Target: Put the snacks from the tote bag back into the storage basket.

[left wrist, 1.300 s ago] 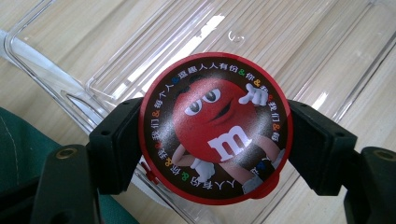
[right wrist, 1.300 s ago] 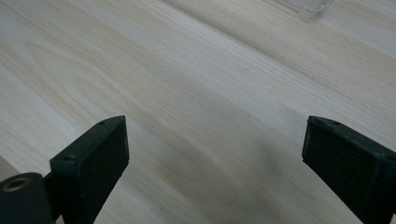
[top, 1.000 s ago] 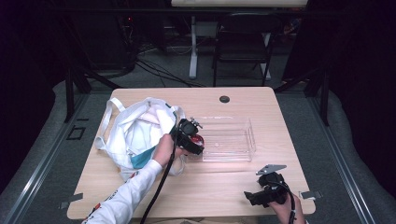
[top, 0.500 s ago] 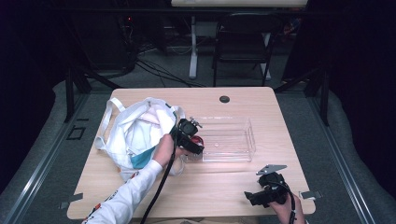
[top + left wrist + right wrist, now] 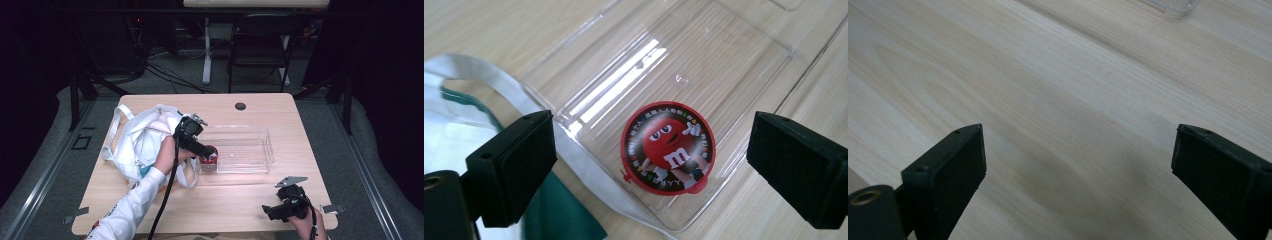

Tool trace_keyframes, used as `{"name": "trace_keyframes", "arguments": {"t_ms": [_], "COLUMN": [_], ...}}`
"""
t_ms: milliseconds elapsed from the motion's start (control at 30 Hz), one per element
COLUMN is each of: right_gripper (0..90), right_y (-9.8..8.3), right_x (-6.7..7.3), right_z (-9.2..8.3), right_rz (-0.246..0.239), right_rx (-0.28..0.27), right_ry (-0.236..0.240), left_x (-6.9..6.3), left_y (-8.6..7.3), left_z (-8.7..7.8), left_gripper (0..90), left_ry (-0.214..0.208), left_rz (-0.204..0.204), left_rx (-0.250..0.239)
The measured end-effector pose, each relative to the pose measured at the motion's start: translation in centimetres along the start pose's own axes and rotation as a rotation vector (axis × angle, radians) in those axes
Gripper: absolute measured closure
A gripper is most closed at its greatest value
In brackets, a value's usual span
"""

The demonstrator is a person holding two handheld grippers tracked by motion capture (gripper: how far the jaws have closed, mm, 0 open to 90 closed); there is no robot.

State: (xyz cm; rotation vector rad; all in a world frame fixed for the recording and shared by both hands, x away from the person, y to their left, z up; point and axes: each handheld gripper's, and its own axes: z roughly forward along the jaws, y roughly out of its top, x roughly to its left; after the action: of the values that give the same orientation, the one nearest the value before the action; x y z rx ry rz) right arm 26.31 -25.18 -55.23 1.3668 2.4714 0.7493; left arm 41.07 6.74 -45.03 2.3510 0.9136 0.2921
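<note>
Two grippers are in your hands. Your left gripper (image 5: 209, 154) hangs over the near left corner of the clear tray (image 5: 260, 162); its jaws have just been opening and stand spread, with nothing pinched between them. Below them the round red candy tub (image 5: 667, 147) stands inside that corner of the tray, just beside the white tote bag (image 5: 137, 142). Your right gripper (image 5: 267, 212) rests low over bare wooden table (image 5: 225, 200), jaws spread wide and empty
</note>
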Motion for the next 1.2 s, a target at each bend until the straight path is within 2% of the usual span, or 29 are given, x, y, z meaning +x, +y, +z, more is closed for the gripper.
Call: {"name": "trace_keyframes", "arguments": {"t_ms": [100, 200, 233, 400, 533, 600, 767, 933, 1000, 1033, 1200], "right_gripper": [6.8, 6.8, 6.9, 6.8, 6.8, 6.8, 6.8, 6.9, 6.8, 6.8, 6.8], "right_y": [0.0, 0.0, 0.0, 0.0, 0.0, 0.0, 0.0, 0.0, 0.0, 0.0, 0.0], "right_x": [0.0, 0.0, 0.0, 0.0, 0.0, 0.0, 0.0, 0.0, 0.0, 0.0, 0.0], "right_z": [0.0, 0.0, 0.0, 0.0, 0.0, 0.0, 0.0, 0.0, 0.0, 0.0, 0.0], "right_rz": [0.003, 0.0, 0.0, 0.001, 0.003, 0.004, 0.004, -0.003, -0.004, -0.004, -0.005], "right_rx": [-0.003, -0.001, 0.0, -0.001, -0.001, 0.0, -0.002, 0.007, 0.007, 0.007, 0.008], "right_ry": [-0.002, 0.001, 0.0, 0.001, -0.006, -0.006, -0.006, -0.01, -0.008, -0.008, -0.009], "left_x": [0.5, 0.9, 1.3, 2.1, 2.5, 2.7, 3.6, 4.2, 4.6, 4.6, 5.3], "left_y": [-0.4, -0.7, -1.0, -1.7, -2.2, -2.7, -4.6, -6.1, -7.3, -7.3, -9.5], "left_z": [-1.4, -2.0, -2.5, -3.6, -4.2, -4.6, -6.1, -7.1, -7.7, -7.7, -8.8], "left_gripper": [5.3, 5.0, 5.0, 4.9, 4.9, 4.8, 5.0, 5.1, 5.1, 5.1, 5.0], "left_ry": [0.016, 0.033, 0.045, 0.077, 0.076, 0.091, 0.13, 0.158, 0.18, 0.18, 0.218], "left_rz": [-0.009, -0.019, -0.034, -0.051, -0.07, -0.078, -0.124, -0.138, -0.157, -0.157, -0.19], "left_rx": [-0.022, -0.033, -0.042, -0.05, -0.062, -0.066, -0.075, -0.074, -0.076, -0.076, -0.09]}}
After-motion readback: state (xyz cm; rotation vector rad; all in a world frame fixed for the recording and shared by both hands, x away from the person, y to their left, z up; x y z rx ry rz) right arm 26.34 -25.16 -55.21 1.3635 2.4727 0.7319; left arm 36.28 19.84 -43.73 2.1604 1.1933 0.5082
